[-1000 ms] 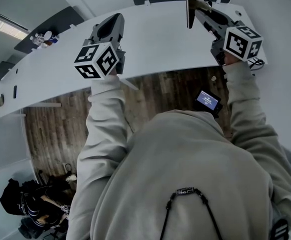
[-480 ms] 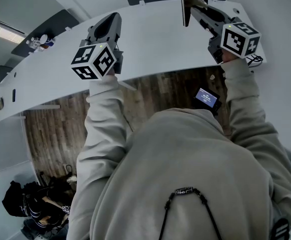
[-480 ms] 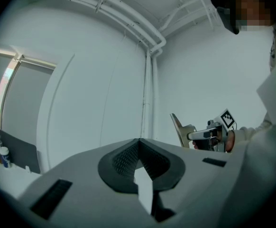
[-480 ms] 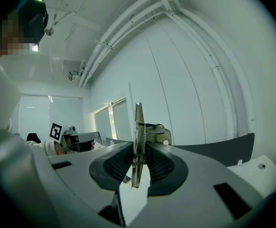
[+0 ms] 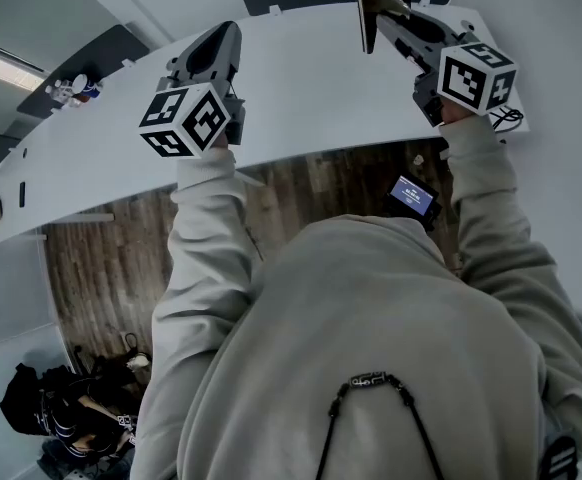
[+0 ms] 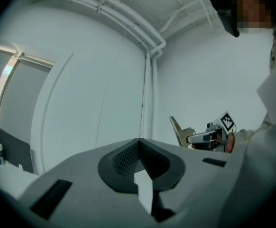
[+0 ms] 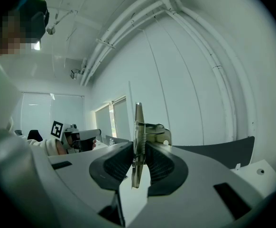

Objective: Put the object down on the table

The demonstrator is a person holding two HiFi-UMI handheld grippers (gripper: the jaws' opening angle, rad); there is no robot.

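The right gripper (image 7: pixel 138 148) pinches the thin spring-clip board (image 7: pixel 138 118) edge-on between its 2 jaws, upright above the table (image 5: pixel 301 88), probably for lowering. The left gripper (image 6: pixel 139 144), pressed together and empty, hangs alongside.

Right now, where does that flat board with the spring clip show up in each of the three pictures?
Head view: the board stands edge-on at the top, right of centre.
Left gripper view: the board is right of centre, a tilted tan slab.
Right gripper view: the board is dead centre, upright.
Shared landmark: the right gripper, whose jaws pinch the board in every view.
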